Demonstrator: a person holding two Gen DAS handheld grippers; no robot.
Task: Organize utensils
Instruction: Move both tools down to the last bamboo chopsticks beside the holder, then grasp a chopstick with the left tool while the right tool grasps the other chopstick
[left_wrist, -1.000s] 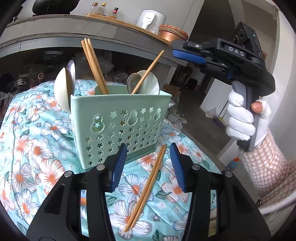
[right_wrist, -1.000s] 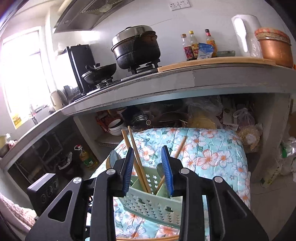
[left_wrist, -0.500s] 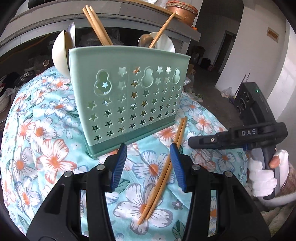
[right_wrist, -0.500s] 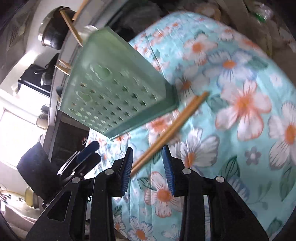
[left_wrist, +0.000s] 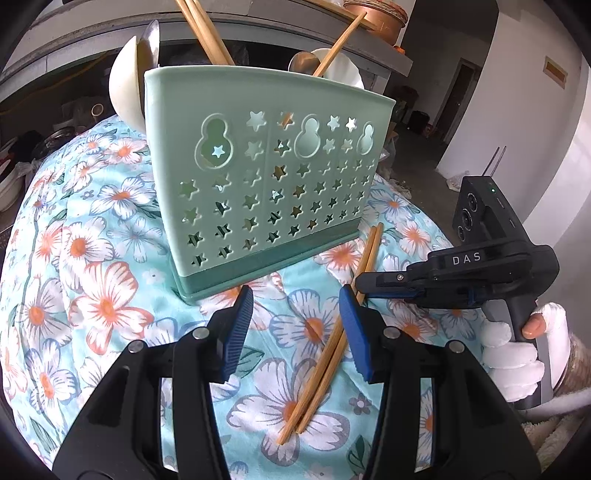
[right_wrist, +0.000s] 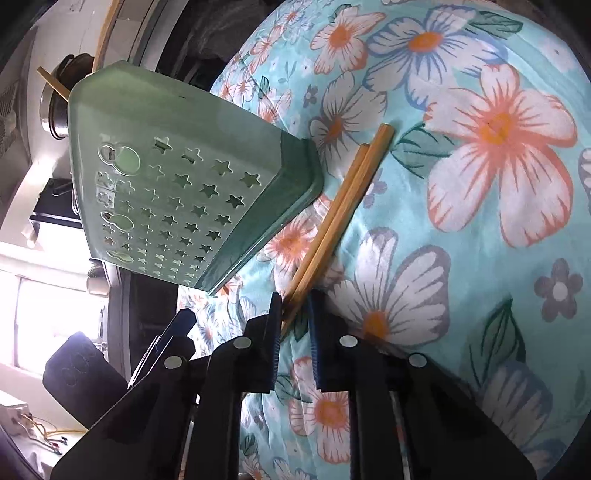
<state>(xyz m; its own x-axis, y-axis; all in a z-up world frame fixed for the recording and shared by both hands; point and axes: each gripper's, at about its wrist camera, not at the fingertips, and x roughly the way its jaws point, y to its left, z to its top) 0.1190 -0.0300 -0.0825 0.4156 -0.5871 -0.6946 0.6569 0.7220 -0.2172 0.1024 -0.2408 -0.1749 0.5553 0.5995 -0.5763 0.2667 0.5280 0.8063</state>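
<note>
A: Where is the pair of chopsticks (left_wrist: 332, 339) lying, and which way is it pointing?

B: The 2 sticks are lying side by side on the flowered cloth (left_wrist: 92, 280), just in front of the right corner of the green utensil holder (left_wrist: 258, 177). In the left wrist view their long axis is running from the lower middle up and to the right, toward the holder's base. The thick square ends are lying near that base.

A: What is the right gripper (right_wrist: 293, 306) doing?

B: It is lying on its side, and its jaws are closing around the 2 sticks near their middle. The sticks are sitting between the blue pads, which seem to be touching them already.

A: And the left gripper (left_wrist: 293, 325)?

B: Its jaws are standing spread, with only cloth between them, just in front of the holder.

A: Is any writing readable?

B: Yes, "DAS" is showing in white letters on the right gripper's body. A hand in a white glove (left_wrist: 517, 354) is holding its handle.

A: What is standing in the holder?

B: More chopsticks (left_wrist: 201, 29) and some spoons (left_wrist: 127, 81), all sticking up and leaning.
</note>
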